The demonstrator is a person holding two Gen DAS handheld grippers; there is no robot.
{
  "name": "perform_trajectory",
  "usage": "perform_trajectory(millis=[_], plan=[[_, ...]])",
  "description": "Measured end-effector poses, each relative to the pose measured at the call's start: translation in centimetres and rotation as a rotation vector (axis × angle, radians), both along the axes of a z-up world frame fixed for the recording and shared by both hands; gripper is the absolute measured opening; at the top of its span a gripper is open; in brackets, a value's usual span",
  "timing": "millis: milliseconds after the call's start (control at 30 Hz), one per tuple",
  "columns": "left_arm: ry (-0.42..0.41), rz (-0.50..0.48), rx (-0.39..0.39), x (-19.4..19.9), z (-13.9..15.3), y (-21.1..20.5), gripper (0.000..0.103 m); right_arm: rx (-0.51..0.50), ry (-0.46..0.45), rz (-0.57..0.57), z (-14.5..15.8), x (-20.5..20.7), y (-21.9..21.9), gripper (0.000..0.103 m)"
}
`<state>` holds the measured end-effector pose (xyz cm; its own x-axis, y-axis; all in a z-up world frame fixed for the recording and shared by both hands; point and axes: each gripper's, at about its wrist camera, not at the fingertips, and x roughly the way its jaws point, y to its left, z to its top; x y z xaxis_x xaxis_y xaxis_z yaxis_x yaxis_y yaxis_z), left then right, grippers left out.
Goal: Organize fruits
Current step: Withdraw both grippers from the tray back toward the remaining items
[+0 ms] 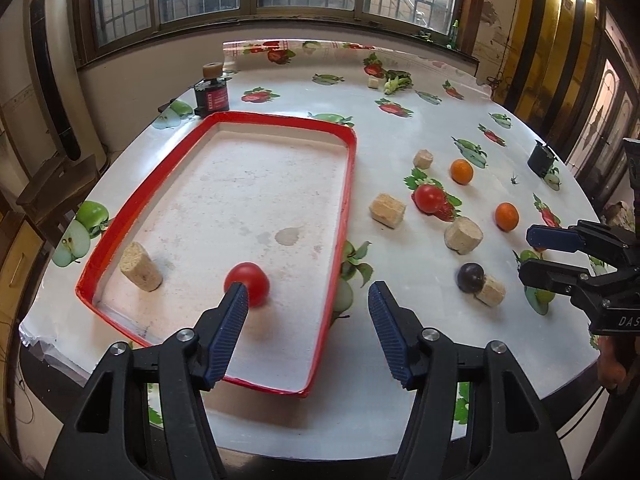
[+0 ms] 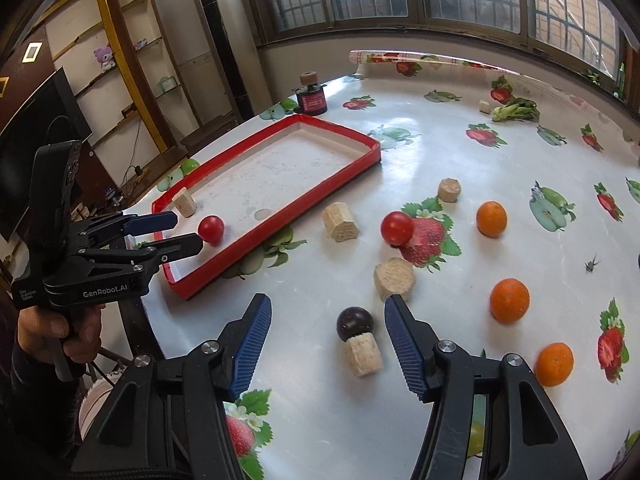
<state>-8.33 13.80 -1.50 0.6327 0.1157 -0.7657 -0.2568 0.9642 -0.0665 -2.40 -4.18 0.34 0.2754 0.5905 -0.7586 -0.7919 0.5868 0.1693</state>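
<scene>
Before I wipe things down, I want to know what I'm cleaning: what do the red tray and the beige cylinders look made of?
The red tray looks like white foam or board, matte and stained, its rim wrapped in glossy red tape; I can't be sure which. The beige cylinders look like pressed cork or wood fibre: coarse, grainy, unglazed faces.

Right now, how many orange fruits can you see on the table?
3, all outside the red tray, seen from the right wrist: one far beside the printed strawberry, one in the middle, one nearest. The left wrist view shows only two.
</scene>
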Motion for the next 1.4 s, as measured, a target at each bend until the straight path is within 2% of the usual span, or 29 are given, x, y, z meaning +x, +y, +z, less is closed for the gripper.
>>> perform_trajectory(millis=[667, 1233, 1333, 1400], plan=[[0.035, -0.167, -0.015, 2.6, -1.0, -6.7, 0.061, -0.017, 0.024, -0.209, -1.4, 2.3, -9.8, 0.062], [0.104, -0.321, -0.099, 6.2, -3.4, -12.9, 0.061, -0.030, 0.038, -0.303, -2.7, 4.1, -13.0, 0.062], [0.131, -0.314, -0.089, 7.1, -4.1, -13.5, 0.062, -0.034, 0.041, -0.320, -3.0, 4.7, -13.4, 0.062], [0.132, -0.288, -0.049, 7.5, -4.2, -13.6, 0.062, -0.036, 0.047, -0.326, -3.2, 5.1, -13.6, 0.062]])
